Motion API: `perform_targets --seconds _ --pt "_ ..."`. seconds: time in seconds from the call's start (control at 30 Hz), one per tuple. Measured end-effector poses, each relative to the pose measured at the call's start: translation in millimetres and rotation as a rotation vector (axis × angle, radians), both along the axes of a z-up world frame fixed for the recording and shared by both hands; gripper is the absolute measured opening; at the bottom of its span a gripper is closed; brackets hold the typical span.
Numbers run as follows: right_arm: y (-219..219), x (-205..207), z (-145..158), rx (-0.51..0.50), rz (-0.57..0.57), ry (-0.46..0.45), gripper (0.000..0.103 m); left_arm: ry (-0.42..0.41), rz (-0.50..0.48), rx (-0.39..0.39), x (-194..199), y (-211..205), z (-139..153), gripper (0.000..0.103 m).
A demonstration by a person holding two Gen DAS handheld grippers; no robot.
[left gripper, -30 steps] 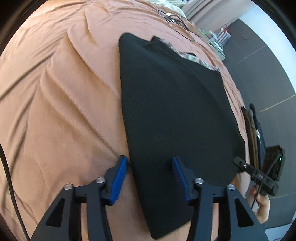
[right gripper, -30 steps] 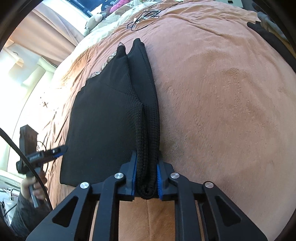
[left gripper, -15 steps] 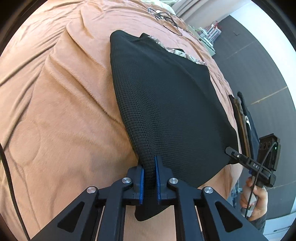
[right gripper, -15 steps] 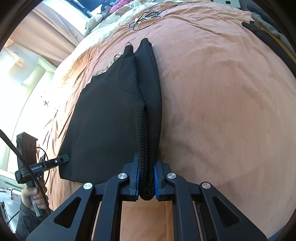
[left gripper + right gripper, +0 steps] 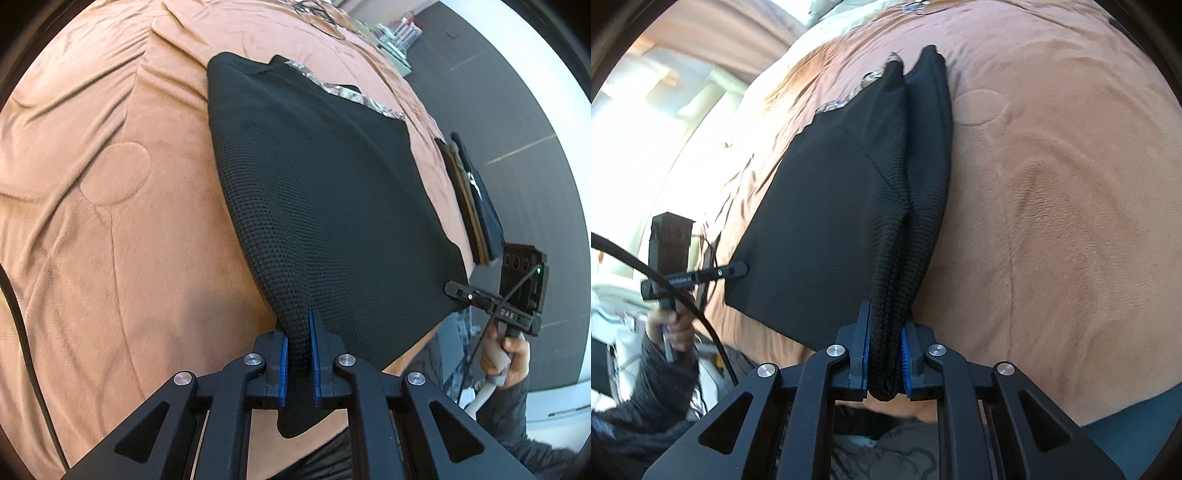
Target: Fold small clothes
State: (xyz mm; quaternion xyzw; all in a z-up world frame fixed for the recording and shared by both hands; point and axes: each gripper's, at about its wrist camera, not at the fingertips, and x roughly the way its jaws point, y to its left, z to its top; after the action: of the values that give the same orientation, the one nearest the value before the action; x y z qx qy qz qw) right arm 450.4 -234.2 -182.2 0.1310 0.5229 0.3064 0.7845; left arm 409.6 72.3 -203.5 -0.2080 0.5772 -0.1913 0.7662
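Gripping the black garment [image 5: 325, 192] near corners, both hand-held grippers, left [image 5: 298, 363] and right [image 5: 884, 363], raise its edge off the bed [image 5: 92, 184] for folding

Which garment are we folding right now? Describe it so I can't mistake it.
On the brown bedspread lies one large black knit garment, its near corners pinched by the left claw and the right claw. Unlike the small folded stack at the bed's edge, it's spread out, with camouflage trim.
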Motion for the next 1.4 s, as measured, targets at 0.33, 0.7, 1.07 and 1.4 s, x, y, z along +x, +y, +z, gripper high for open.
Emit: perform_targets --seconds 0.33,0.7,1.07,1.4 --pt "-19.4 70.7 -6.5 0.067 -0.086 0.011 0.056 -0.006 0.145 -0.041 47.3 26.2 -14.9 0.05" --pt "8.2 146.1 -31.4 0.168 -0.053 0.061 0.055 -0.023 0.202 -0.083 124.3 39.1 -27.3 0.047" --pt "51.3 194.8 -40.6 0.163 -0.02 0.053 0.012 -0.035 0.244 -0.044 179.1 30.2 -26.4 0.011" --pt "54.4 150.4 13.4 0.158 0.002 -0.12 0.008 -0.15 0.243 -0.068 144.7 38.8 35.3 0.005"
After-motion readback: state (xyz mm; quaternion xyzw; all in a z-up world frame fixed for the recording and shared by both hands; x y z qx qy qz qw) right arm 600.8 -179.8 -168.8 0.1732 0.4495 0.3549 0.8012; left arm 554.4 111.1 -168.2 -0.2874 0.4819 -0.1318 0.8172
